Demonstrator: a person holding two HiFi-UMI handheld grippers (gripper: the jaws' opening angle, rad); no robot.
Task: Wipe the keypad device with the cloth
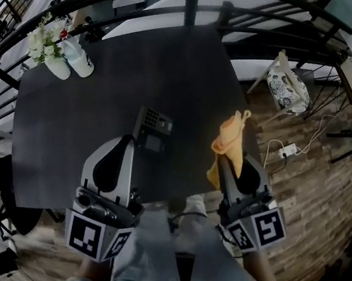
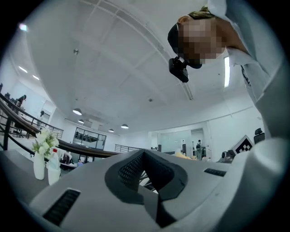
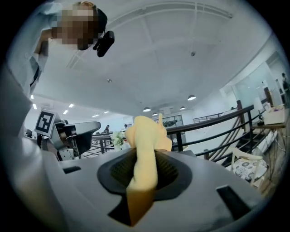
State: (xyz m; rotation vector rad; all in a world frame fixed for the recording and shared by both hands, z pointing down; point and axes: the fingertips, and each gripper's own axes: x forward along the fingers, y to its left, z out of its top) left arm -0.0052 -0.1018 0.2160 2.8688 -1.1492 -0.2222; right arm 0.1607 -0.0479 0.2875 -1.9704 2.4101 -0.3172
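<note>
Left gripper [image 2: 145,156]: in your left hand, low over the near side of the table. Its jaws are pressed together with nothing between them.
Right gripper [image 3: 145,158]: in your right hand, near the table's right edge. Its jaws are pinching the cloth.
Cloth [image 1: 228,147]: yellow and bunched. One end sticks up past the jaw tips and the other hangs down along the gripper. It is clear of the keypad device and not touching it.
Keypad device [image 1: 152,129]: dark and flat, lying on the table about mid-way across. It sits just ahead of your left gripper's tip and slightly to its right, with the cloth off to its own right. Neither gripper is touching it.
Table [image 1: 90,113]: dark top, and only the items listed here are on it.
Vase [image 1: 53,63]: white, holding pale flowers, at the far left corner of the table.
Bottle [image 1: 81,61]: white, just beside the vase on its right.
Marker cubes: one on each gripper, near your hands, left [image 1: 95,235] and right [image 1: 259,229].
Chair [image 1: 288,87]: pale frame with a patterned cushion, on the wood floor beyond the table's right side.
Power strip [image 1: 287,150]: white, on the floor near the chair, with its cable trailing.
</note>
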